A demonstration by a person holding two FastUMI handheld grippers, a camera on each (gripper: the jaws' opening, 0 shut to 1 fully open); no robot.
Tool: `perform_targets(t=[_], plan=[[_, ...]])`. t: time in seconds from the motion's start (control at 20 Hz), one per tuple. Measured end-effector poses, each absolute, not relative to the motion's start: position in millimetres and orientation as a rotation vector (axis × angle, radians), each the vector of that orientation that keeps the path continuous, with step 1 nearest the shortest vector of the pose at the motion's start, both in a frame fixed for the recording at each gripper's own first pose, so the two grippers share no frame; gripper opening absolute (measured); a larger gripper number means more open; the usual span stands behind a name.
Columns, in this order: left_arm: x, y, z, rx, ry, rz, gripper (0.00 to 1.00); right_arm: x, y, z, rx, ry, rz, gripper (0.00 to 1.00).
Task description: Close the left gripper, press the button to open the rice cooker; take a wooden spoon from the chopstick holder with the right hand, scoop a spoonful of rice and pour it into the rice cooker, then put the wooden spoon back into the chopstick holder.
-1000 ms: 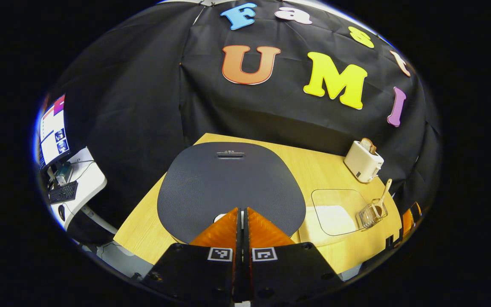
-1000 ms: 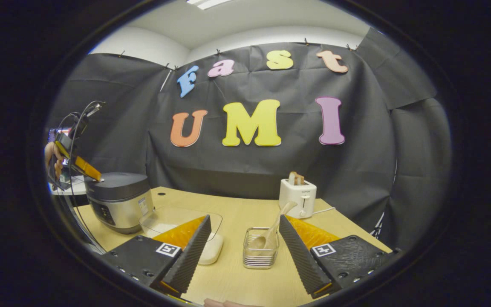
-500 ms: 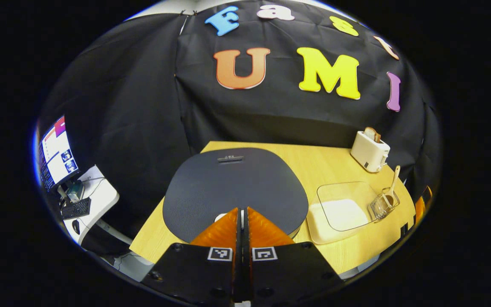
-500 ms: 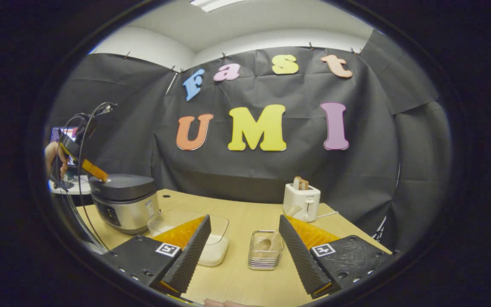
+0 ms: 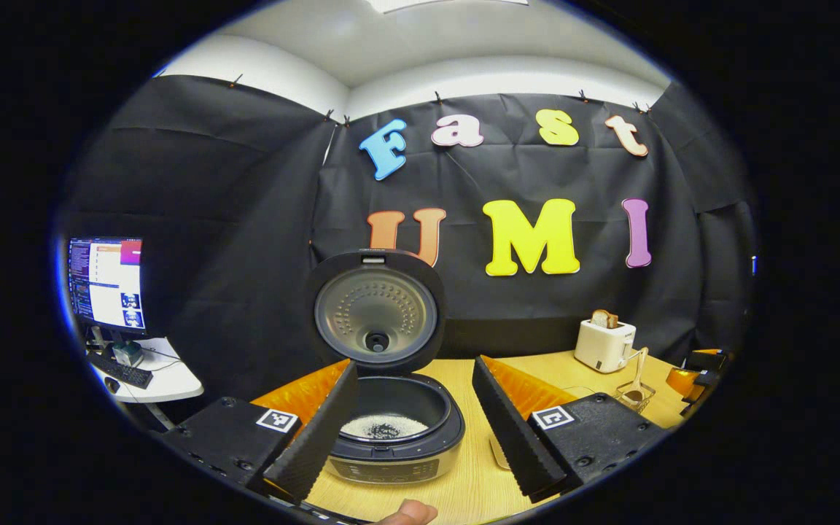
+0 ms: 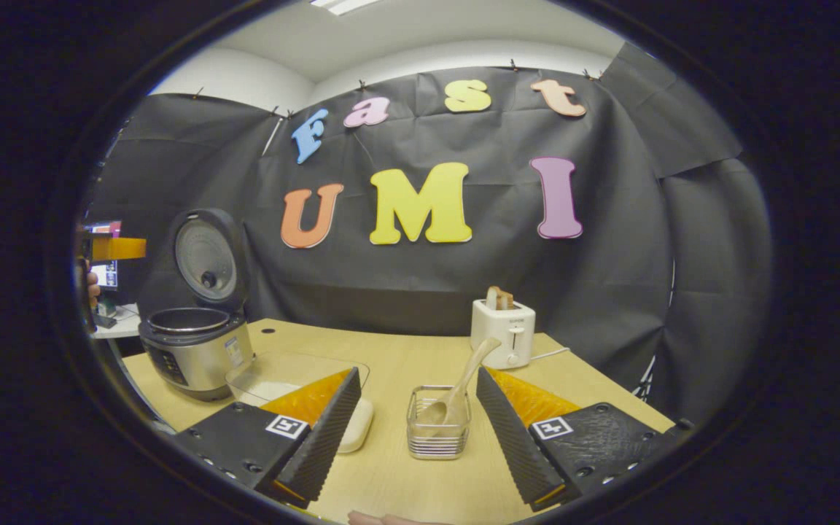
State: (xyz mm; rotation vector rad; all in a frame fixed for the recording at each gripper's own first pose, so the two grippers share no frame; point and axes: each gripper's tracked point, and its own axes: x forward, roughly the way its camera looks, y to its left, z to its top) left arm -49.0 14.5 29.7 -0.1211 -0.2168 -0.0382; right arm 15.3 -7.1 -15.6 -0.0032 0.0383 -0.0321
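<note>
Rice cooker (image 5: 391,430) lid up, bottom centre of the left gripper view; rice in the pot. Left gripper (image 5: 413,423) jaws wide, empty. Right gripper (image 6: 414,426) jaws wide, empty, framing the chopstick holder (image 6: 437,432) at bottom centre on the desk (image 6: 405,357). Wooden spoon (image 6: 456,394) leans in it, handle up-right. Judgement: light, stiff, smooth wood; grab mid-handle above the rim. Holder looks light and may tip. Cooker panel labels too small to read.
</note>
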Motion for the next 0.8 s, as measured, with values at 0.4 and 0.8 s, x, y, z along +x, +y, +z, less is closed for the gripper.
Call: perform_targets(t=[0.4, 0.8], plan=[[-52, -14, 14, -0.206, -0.262, -0.121, 0.99, 20, -53, -39, -0.065, 0.084, -0.137, 0.95], [-57, -18, -1, -0.149, -0.188, -0.112, 0.99, 69, -75, -44, -0.015, 0.148, -0.151, 0.95]])
